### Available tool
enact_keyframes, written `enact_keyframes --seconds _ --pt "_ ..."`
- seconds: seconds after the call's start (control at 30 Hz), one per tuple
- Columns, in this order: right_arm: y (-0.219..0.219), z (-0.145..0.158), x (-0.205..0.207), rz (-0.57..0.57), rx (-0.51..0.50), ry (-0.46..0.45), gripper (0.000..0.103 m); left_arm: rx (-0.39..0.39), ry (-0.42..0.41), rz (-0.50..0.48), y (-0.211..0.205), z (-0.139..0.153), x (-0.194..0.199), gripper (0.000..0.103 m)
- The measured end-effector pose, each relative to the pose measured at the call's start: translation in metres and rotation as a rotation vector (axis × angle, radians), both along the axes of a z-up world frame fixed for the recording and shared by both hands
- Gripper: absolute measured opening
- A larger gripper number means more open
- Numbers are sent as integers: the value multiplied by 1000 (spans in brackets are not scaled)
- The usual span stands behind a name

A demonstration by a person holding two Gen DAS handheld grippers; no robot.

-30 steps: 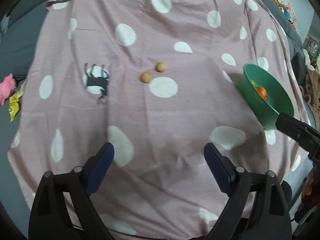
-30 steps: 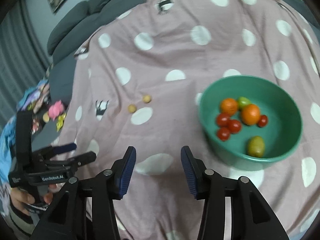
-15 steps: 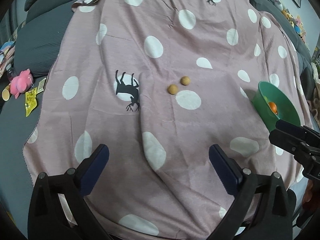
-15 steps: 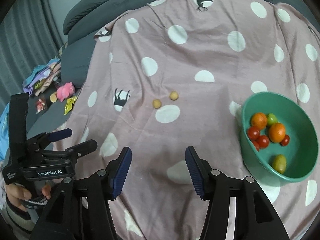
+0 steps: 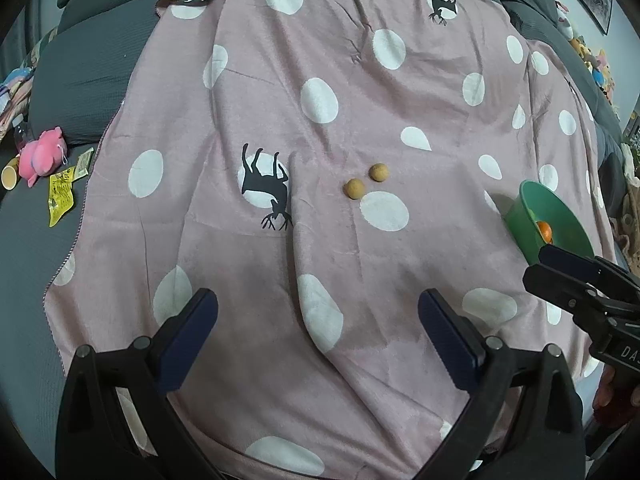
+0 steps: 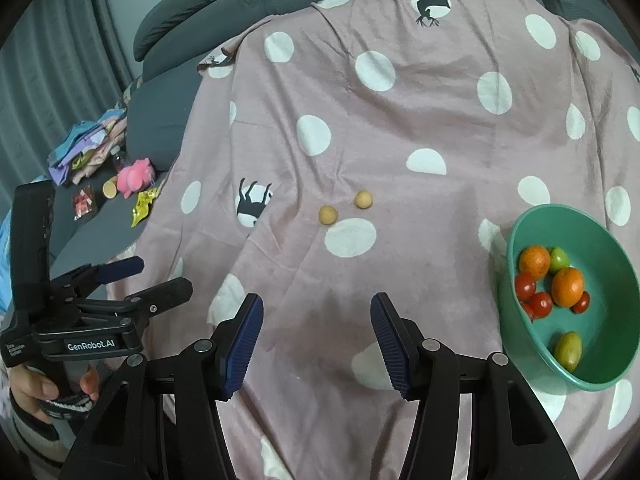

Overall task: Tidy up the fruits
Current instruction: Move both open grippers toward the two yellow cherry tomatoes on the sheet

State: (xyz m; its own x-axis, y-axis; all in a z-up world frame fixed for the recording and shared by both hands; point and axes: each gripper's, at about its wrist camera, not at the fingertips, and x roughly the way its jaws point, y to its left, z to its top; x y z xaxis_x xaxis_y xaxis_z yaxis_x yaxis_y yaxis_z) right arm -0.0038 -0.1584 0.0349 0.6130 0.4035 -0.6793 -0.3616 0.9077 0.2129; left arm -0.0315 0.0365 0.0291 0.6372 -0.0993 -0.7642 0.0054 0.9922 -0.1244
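Two small tan round fruits [image 5: 354, 189] [image 5: 378, 172] lie side by side on the pink spotted blanket [image 5: 320, 260]; they also show in the right wrist view [image 6: 328, 214] [image 6: 363, 199]. A green bowl [image 6: 616, 340] at the right holds oranges [image 6: 567, 286], red tomatoes [image 6: 541, 303] and green fruits [image 6: 568, 348]; its rim shows in the left wrist view [image 5: 516, 220]. My left gripper [image 5: 318, 316] is open and empty, well short of the tan fruits. My right gripper [image 6: 316, 320] is open and empty, left of the bowl.
The blanket covers a grey sofa [image 6: 192, 28]. A pink plush toy [image 5: 38, 156], a yellow packet [image 5: 60, 196] and folded clothes [image 6: 88, 152] lie off the blanket's left edge. Folds run through the blanket near the deer print [image 5: 266, 188].
Both grippers have pulled back and up from the blanket, so the view is wider. The right gripper's jaws have opened further. The bowl sits further right in both views. The fruits have not moved.
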Motion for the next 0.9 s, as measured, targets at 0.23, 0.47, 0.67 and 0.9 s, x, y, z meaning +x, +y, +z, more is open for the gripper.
enact_keyframes --seconds 0.23,0.47,0.67,0.9 --pt "4 -3 10 8 2 9 57 -8 6 -2 2 -3 6 101" --pt "3 -6 16 11 5 14 57 -10 11 -10 1 -5 12 101" --pt "2 -11 23 12 9 23 57 -4 16 -16 -1 -7 17 101" --pt "0 -18 32 10 17 41 57 1 24 -25 -5 -12 26 101"
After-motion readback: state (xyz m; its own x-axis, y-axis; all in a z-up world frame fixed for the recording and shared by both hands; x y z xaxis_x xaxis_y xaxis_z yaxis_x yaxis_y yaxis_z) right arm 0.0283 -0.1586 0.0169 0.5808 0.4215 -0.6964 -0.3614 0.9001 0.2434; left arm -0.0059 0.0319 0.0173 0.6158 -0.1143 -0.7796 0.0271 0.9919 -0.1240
